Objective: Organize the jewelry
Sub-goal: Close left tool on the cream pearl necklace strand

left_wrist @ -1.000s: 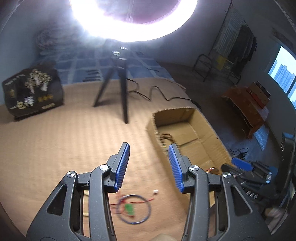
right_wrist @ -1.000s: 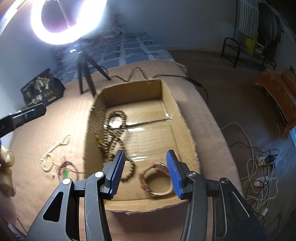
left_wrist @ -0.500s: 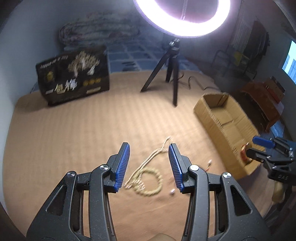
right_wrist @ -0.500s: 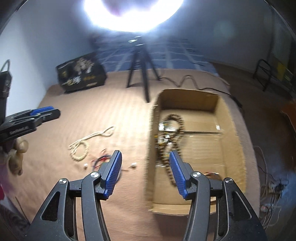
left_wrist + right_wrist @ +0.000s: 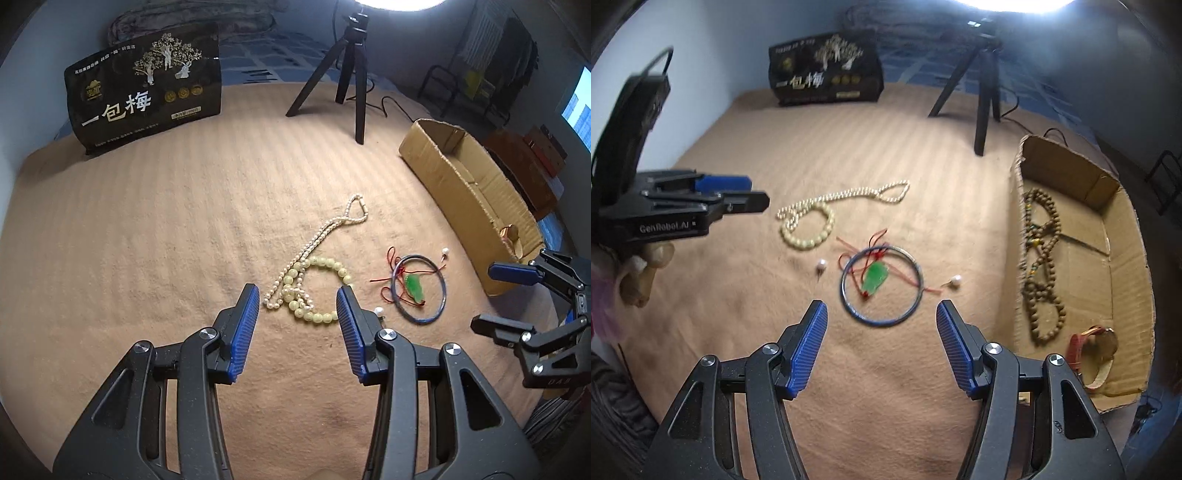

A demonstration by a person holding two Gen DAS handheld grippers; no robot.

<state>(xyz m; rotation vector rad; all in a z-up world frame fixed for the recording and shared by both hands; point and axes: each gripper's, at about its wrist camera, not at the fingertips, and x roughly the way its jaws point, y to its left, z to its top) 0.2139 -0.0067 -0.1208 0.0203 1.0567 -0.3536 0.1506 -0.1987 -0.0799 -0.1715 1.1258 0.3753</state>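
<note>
**Blue-padded tools swing from the box to the loose jewelry**

Cardboard box now sits at the right with the brown bead strand and a watch inside; a second ago the right tool hovered over it. Its jaws have just been opening, nothing between them, above the blue bangle and jade pendant. The left tool, spread and empty, has moved over the pale bead bracelet and pearl necklace on the tan blanket. Likely two fresh pickups.
</note>
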